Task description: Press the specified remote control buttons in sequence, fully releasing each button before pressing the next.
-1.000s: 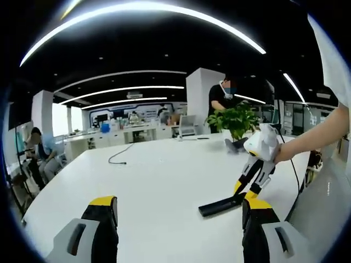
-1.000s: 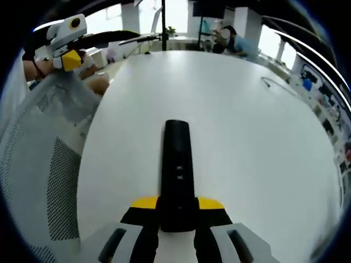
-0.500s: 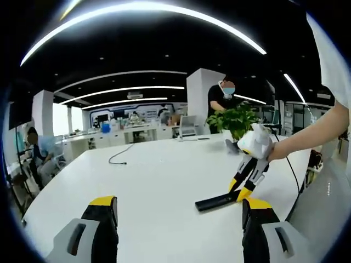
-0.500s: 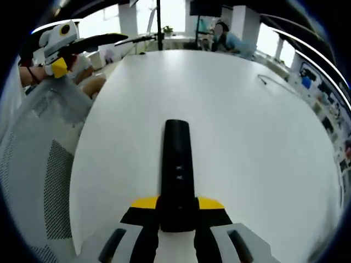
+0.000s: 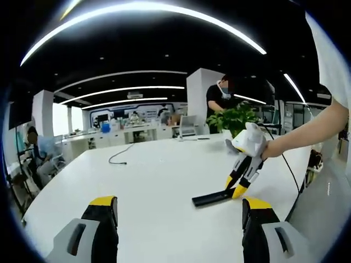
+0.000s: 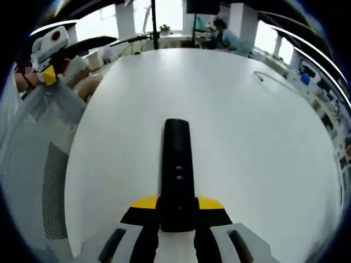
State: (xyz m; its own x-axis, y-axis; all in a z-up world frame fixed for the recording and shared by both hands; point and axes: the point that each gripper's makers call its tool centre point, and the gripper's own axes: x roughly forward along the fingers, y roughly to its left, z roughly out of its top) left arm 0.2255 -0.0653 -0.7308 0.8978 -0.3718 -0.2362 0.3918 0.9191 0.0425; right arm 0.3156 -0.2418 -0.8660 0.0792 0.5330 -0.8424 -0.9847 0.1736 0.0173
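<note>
Two hand-held grippers are what I am working with, and they stand quite differently. My right hand-held gripper (image 6: 176,215) has its yellow-tipped jaws closed on the near end of the black remote control (image 6: 177,164), which points straight out ahead of it over the white tabletop (image 6: 247,142); two small pale marks show on the remote's upper face, too small for me to read. In the left gripper view I see that same right hand-held gripper (image 5: 235,188) from the side, held by a hand (image 5: 267,149) and angled down, with the remote control (image 5: 213,197) low over the tabletop (image 5: 153,186) — whether its far end touches the surface I cannot tell. My left hand-held gripper (image 5: 178,213) has its jaws spread wide apart with nothing between them. In the right gripper view, the left hand-held gripper (image 6: 46,76) sits far off at the upper left, beside a mesh chair back (image 6: 38,164). The one container I can make out is the pot of a leafy green plant (image 5: 236,120) at the far side of the tabletop, though the pot itself is hidden behind the gripper. A dark cable (image 5: 118,156) lies on the tabletop further back, and people (image 5: 221,101) are standing and sitting in the office beyond.
</note>
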